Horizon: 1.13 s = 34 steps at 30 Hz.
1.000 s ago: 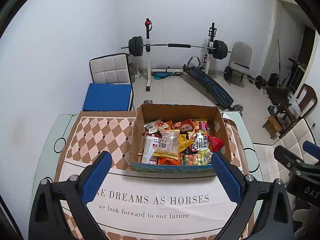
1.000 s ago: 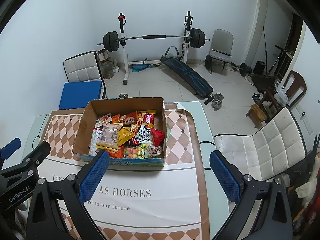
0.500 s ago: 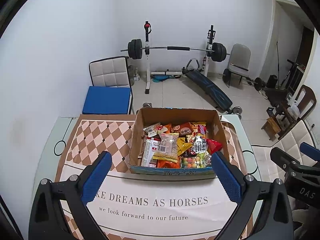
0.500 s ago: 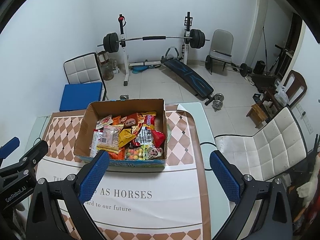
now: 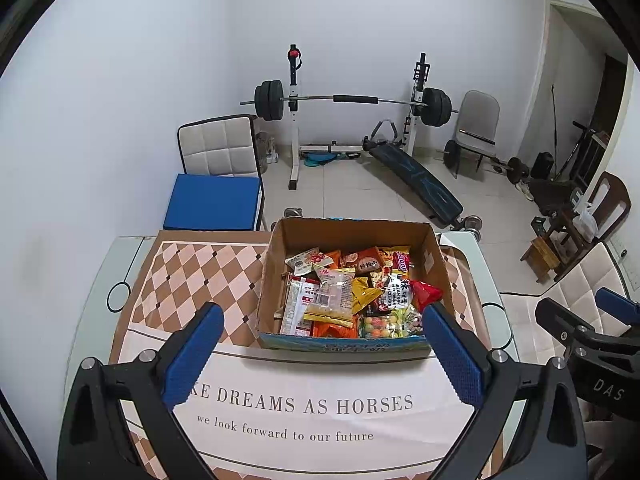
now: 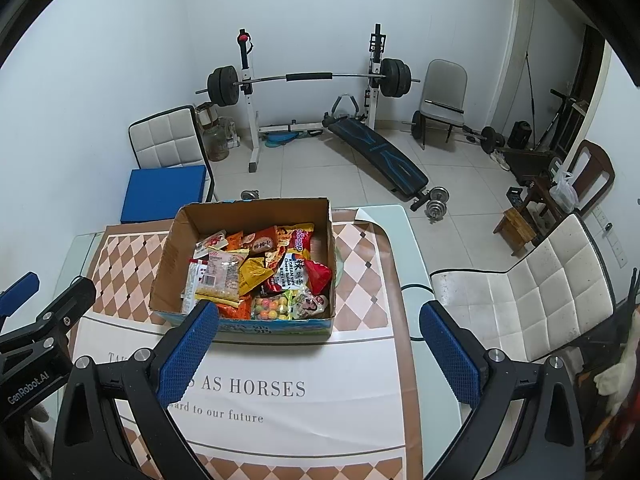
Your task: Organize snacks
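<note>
Left gripper (image 5: 320, 354) and right gripper (image 6: 318, 354): blue-padded fingers (image 5: 191, 354) spread wide, holding nothing, above the cloth-covered glass desk (image 5: 100, 280). Beyond the fingertips, apart from them, an open brown cardboard box (image 5: 352, 232) stands on the checked cloth, filled with assorted coloured snack packets (image 5: 352, 292). A barbell rack (image 5: 344, 100) stands against the far wall.

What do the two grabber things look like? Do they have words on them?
Both are black plastic with shiny silver bolts. The left gripper and right gripper each have two fingers with bumpy blue pads. White letters read "GenRobot.AI" on the left one and "DAS" on the right one.
</note>
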Motion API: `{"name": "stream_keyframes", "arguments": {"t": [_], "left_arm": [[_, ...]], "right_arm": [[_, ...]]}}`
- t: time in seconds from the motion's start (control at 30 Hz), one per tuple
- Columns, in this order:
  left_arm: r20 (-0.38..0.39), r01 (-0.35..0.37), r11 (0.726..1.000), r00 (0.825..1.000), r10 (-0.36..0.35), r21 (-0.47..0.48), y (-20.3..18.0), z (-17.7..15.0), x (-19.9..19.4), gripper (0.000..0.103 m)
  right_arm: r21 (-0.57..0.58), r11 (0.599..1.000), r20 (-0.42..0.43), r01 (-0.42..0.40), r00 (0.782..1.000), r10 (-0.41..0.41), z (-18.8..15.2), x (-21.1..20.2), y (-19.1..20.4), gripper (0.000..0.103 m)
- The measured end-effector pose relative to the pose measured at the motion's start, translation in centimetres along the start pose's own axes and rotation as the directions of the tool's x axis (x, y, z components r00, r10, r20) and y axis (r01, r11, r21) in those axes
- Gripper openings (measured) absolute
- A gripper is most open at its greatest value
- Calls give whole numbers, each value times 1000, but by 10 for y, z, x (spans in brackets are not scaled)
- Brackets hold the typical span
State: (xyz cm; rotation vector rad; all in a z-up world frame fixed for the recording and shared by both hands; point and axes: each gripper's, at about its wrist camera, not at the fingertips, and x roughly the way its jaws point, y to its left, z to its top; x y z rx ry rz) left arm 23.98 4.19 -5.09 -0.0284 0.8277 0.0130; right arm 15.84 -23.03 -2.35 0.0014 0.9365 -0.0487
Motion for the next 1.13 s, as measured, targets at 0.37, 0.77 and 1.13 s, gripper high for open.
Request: {"name": "stream_keyframes", "arguments": {"t": [0.37, 0.77, 1.13], "left_arm": [[5, 2, 1000, 1000, -2, -1, -3, 4, -4, 102], [6, 2, 1000, 1000, -2, -1, -4, 5, -5, 102], [27, -5, 1000, 1000, 5, 14, -13, 12, -9, 102]], "right_arm": [[0, 1000, 0, 1, 1000, -1, 1, 0, 1, 102], [4, 1000, -2, -1, 1000, 1, 1, 0, 2, 102], [4, 1000, -1, -4, 1000, 4, 3, 1, 5, 102]]}}
